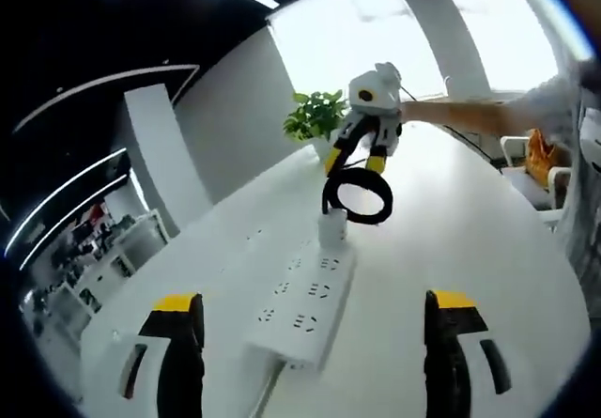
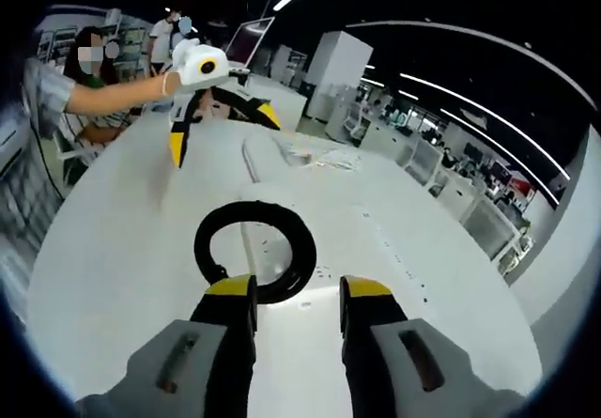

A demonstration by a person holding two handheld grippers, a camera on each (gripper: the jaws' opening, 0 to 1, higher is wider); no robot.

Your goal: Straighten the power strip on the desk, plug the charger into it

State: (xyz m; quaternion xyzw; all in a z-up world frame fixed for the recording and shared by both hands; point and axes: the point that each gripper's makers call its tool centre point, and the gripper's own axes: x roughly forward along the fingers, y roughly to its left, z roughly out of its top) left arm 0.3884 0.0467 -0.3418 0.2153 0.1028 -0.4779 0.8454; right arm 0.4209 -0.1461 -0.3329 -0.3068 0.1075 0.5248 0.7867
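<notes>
text: none legible | power strip [image 1: 305, 303]: no readable marking | signs: none readable

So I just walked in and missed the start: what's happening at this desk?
A person holds tongs in each hand over a white desk. The right tongs carry a coiled black cable above the far end of a white power strip, where a white charger stands. The left tongs are open, held near the strip's close end, touching nothing.
</notes>
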